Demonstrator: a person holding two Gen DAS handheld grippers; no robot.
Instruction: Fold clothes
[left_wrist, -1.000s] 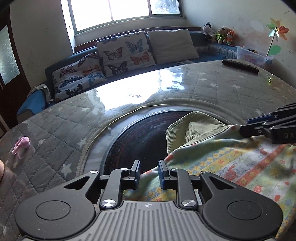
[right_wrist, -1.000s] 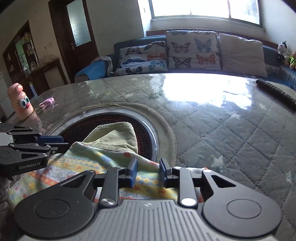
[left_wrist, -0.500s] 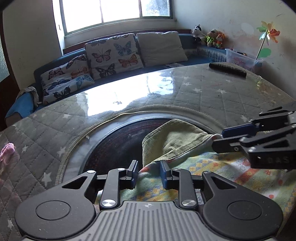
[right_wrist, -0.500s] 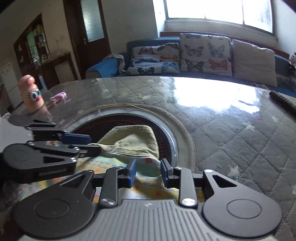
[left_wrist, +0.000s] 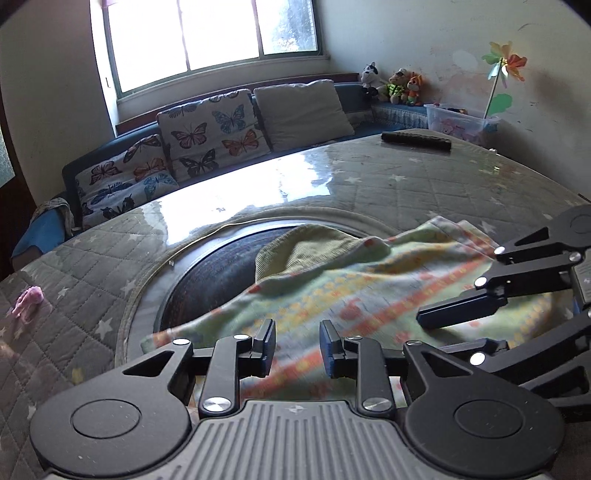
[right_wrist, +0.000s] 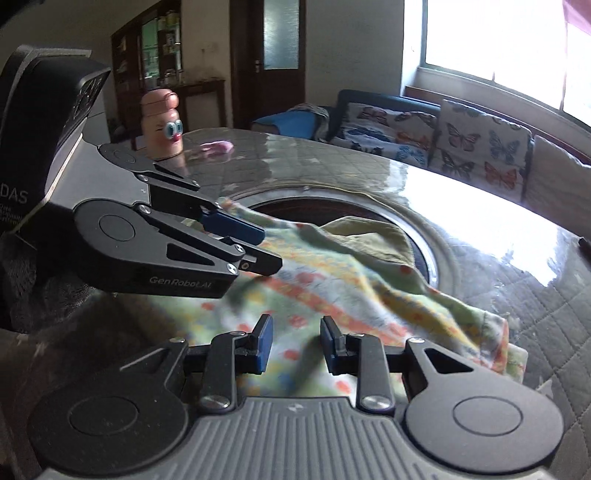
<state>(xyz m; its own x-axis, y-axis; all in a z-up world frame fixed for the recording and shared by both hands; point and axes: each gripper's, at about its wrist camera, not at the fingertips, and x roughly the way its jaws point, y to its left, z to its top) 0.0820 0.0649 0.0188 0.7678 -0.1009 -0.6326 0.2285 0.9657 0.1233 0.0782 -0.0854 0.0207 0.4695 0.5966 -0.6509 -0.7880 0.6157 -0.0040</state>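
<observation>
The round table (left_wrist: 424, 192), covered in a grey quilted star-print cloth under a glossy sheet, carried everything, and its dark circular centre inset (left_wrist: 218, 273) lay partly under the garment. The patterned garment (left_wrist: 354, 291), pale green with orange and yellow bands, was spread over the near half of the table, with its olive corduroy part (left_wrist: 299, 247) reaching onto the inset; in the right wrist view the same garment (right_wrist: 332, 295) ran from the near edge to a bunched hem at the right. It looked blurred in both views, so the cloth or the cameras were probably in motion, and the fabric seemed laid out flat to prepare a fold.

The left gripper (left_wrist: 297, 345) hung over the garment's near edge with its jaws spread and nothing visibly between them; whether the pads touched the cloth could not be told. The right gripper (right_wrist: 296, 345) was likewise parted above the fabric and held nothing, just beside its partner, the two crossing each other's views. That close, side-by-side placing suggested both were being set to take one edge together.

Well apart from the work lay a black remote control (left_wrist: 415, 140) at the far rim, a finger-shaped googly-eyed toy (right_wrist: 162, 122) and a small pink object (right_wrist: 218, 147)
</observation>
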